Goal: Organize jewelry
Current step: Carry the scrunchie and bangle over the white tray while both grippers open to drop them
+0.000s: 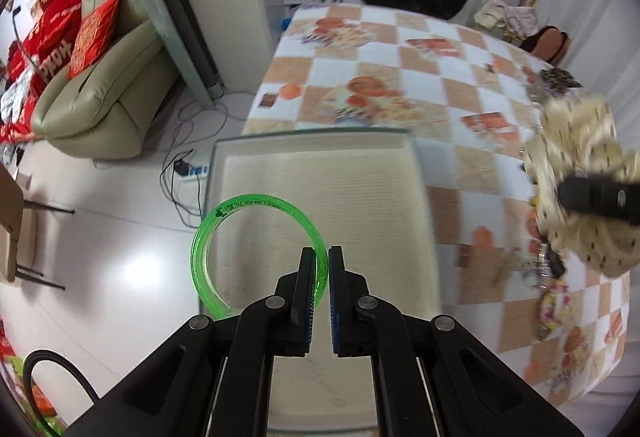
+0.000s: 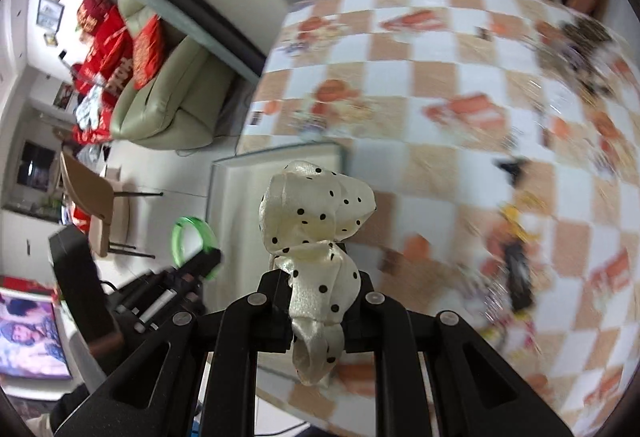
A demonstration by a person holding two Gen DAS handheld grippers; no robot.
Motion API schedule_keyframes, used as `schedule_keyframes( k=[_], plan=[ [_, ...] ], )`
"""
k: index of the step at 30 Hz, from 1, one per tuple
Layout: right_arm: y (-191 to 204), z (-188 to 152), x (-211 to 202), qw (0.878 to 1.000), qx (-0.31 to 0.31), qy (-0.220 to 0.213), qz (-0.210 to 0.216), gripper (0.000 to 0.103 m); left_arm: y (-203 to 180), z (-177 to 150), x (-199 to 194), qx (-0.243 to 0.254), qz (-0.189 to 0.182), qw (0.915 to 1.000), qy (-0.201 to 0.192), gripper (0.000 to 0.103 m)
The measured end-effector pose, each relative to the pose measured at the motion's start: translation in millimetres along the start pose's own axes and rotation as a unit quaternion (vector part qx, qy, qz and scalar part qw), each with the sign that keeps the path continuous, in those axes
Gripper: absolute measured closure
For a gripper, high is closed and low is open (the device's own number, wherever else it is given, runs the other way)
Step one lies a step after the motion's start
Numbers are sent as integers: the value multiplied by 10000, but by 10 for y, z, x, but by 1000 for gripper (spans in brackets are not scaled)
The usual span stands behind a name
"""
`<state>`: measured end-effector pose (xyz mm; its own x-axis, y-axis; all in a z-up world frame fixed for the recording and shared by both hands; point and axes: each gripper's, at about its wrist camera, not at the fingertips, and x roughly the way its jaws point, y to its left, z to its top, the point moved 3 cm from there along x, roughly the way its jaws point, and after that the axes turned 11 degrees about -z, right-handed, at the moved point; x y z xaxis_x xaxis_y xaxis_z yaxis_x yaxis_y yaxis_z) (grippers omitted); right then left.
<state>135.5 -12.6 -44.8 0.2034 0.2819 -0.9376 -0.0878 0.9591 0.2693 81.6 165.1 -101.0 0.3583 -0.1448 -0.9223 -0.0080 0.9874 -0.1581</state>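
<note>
Left hand-held gripper point(image 1: 323, 257), clamped on the green bangle point(image 1: 256, 253) w/ its ring on edge, hangs directly over the tray point(image 1: 316, 173) at the bench's near-left corner, nearer than the right hand-held gripper point(image 2: 316, 277), clamped on the polka-dot scrunchie point(image 2: 316, 233), approaching from the tray's right.

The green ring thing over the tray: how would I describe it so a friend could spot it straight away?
Start at the table with the orange-and-white checked cloth, then find the shallow beige tray at its near edge. Above the tray's left side, the left gripper pinches a clear, bright green bangle. It is the only see-through green hoop; the other gripper's item is cream spotted fabric.
</note>
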Motion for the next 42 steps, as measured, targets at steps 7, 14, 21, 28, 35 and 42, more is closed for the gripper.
schedule_keyframes(
  k=[7,14,21,28,35,42],
  plan=[
    [463,302,667,9986,-395,300,-156,86,273,118,402,-65,66,9999,60,92],
    [483,469,1255,9971,-353,659,-169,86,365,209,739,108,224,9995,169,92],
    [429,514,1644,9945,-319,969,-250,84,347,167,899,280,348,9986,274,92],
    [444,523,1724,9934,-403,1039,-262,73,303,161,963,401,446,9975,382,92],
    [424,627,1663,9948,-188,1000,-52,45,267,154,902,407,438,9974,403,92],
    [461,648,1264,9976,-89,647,248,36,218,119,808,356,348,9978,442,91]
  ],
)
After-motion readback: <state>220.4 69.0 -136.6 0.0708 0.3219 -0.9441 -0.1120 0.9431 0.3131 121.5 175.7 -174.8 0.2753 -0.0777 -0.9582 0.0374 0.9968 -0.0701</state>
